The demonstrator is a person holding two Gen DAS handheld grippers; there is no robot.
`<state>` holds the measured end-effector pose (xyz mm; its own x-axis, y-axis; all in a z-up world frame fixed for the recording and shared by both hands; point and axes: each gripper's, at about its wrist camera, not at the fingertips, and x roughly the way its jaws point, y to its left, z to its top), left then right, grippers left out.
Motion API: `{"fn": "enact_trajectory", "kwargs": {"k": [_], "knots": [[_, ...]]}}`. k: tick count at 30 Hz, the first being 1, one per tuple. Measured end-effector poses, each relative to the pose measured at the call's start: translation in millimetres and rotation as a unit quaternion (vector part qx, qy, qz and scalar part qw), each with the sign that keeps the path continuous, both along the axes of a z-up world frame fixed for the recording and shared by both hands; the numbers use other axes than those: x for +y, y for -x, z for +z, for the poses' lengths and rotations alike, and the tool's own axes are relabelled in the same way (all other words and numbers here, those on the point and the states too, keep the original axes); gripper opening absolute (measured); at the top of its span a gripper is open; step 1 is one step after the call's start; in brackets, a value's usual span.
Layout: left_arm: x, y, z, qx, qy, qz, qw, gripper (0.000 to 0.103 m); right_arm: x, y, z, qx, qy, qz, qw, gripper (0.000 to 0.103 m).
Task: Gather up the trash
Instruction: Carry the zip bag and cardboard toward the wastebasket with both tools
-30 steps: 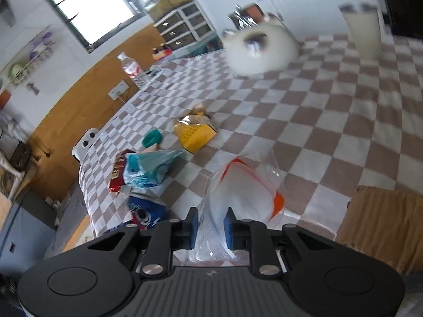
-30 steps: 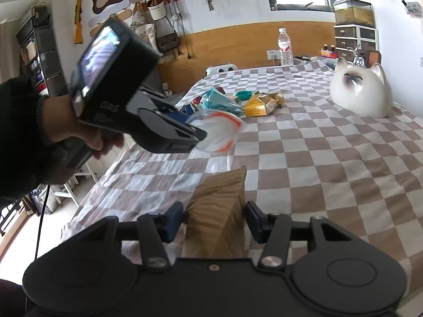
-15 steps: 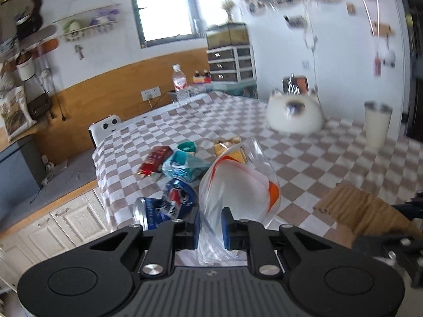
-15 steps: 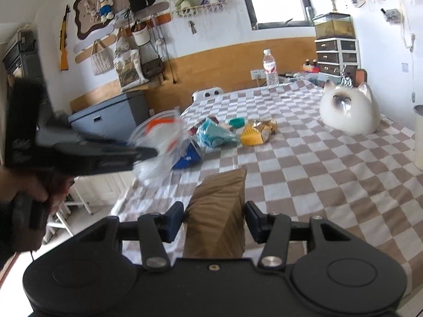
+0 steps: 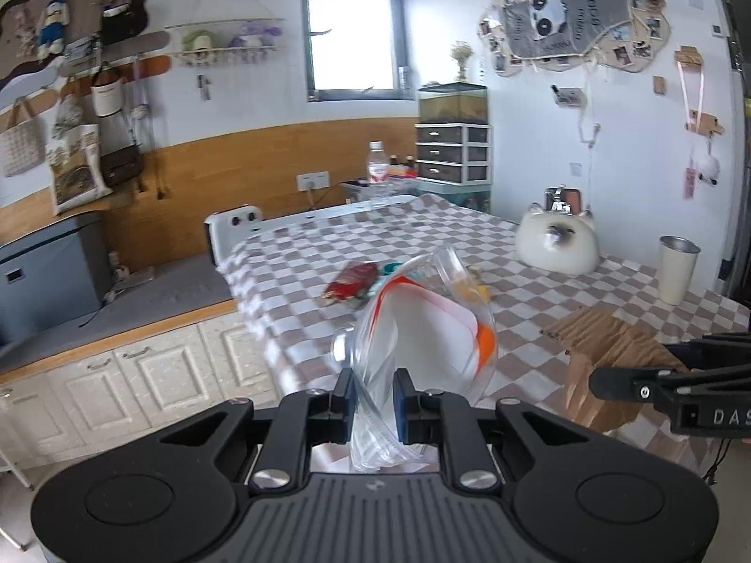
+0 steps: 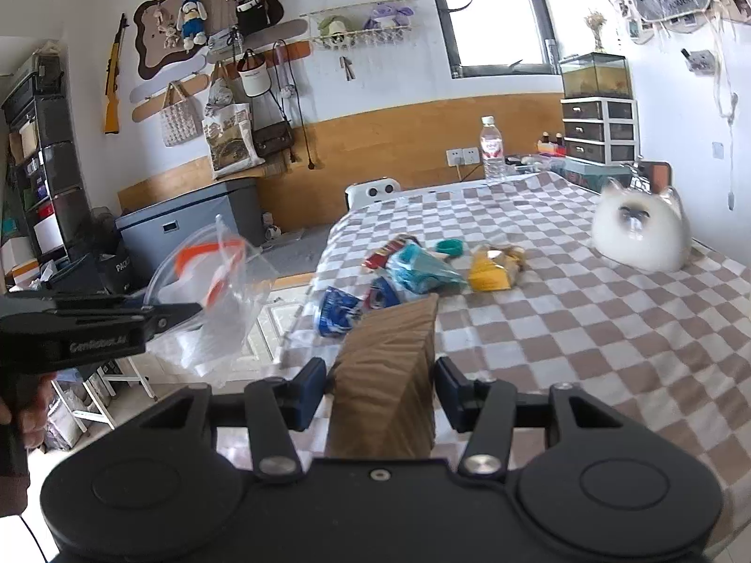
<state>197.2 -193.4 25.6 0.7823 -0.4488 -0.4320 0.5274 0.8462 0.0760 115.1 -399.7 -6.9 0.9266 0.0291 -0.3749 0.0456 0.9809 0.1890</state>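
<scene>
- Since a second ago my left gripper (image 5: 371,396), clamped on the clear orange-edged plastic bag (image 5: 422,328), has swung off the checkered table (image 6: 586,328).
- My right gripper (image 6: 380,391) grips the brown paper bag (image 6: 389,375).
- Blue wrappers (image 6: 340,309) and a white cat figurine (image 6: 640,232) remain on the tabletop.

My left tool (image 5: 371,399) is clamped tight, its two blue pads pinching the clear plastic bag (image 5: 422,323) between them, and it points slightly downward. From the other side I see it side-on (image 6: 187,312), with my left hand (image 6: 19,417) wrapped round its grip at the frame's edge, a dark sleeve below. My right tool (image 6: 380,391) points slightly downward too, its pads part-way apart with the brown paper bag (image 6: 389,375) standing between them; whether they press on it I cannot tell.
</scene>
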Motion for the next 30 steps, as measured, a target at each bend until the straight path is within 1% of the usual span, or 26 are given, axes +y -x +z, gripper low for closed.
{"fn": "enact_trajectory", "kwargs": {"k": [4,11,18,24,30], "knots": [[33,0,0,0.002,0.014,0.022,0.9997,0.018,23,-8,3,-0.006,-0.003,0.009,1.0,0.052],[84,-5,-2,0.01,0.036,0.063,0.9973,0.018,74,-31,6,0.002,0.007,0.036,0.999,0.052],[133,-8,-9,0.015,0.064,0.089,0.9939,0.018,124,-48,2,0.003,0.015,0.067,0.998,0.052],[166,-26,-29,0.037,0.078,0.113,0.9898,0.018,167,-71,-12,0.018,0.016,0.088,0.996,0.052],[195,-53,-64,0.07,0.079,0.136,0.985,0.018,201,-106,-42,0.05,0.013,0.109,0.993,0.052]]}}
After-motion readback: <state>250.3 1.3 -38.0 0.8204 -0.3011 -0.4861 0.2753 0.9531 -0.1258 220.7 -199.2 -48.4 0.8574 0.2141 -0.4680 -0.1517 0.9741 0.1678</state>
